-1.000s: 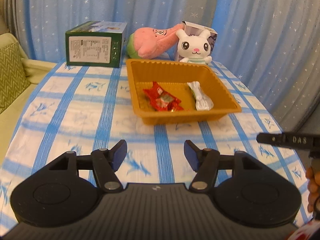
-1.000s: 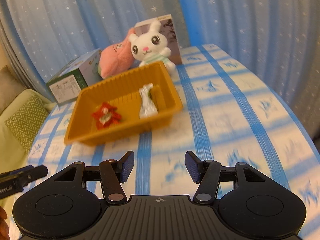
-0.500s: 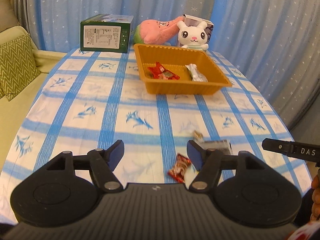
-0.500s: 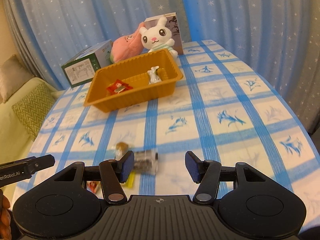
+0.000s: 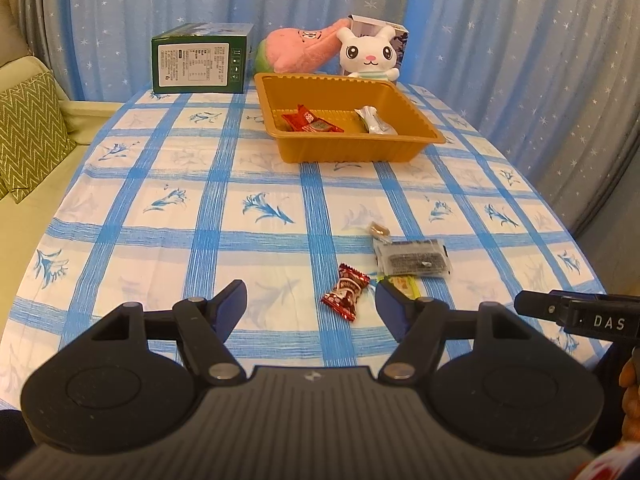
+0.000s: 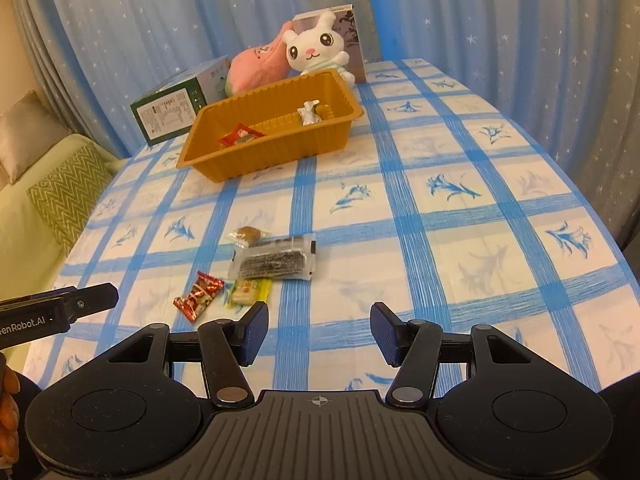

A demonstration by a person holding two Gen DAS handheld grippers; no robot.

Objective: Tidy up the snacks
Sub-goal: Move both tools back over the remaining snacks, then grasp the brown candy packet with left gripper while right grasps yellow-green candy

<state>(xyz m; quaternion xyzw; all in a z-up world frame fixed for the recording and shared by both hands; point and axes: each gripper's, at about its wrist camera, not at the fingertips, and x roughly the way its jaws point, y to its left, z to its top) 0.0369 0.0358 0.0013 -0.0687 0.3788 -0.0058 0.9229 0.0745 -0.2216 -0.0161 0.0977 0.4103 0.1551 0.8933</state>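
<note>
My left gripper [image 5: 311, 300] has just been spreading its fingers, nothing between them; the red candy [image 5: 346, 292] lies just ahead. Right gripper [image 6: 319, 326] fingers stand apart, empty. The orange tray [image 5: 352, 151] sits far beyond on the worktop [image 5: 160, 220].

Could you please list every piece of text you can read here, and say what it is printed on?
"DAS": right gripper's side, seen from the left wrist.
"enRobot.AI", start cut off: left gripper's side, seen from the right wrist.
Green box label: too small.
Snack wrappers, including the red candy: too blurred.
</note>
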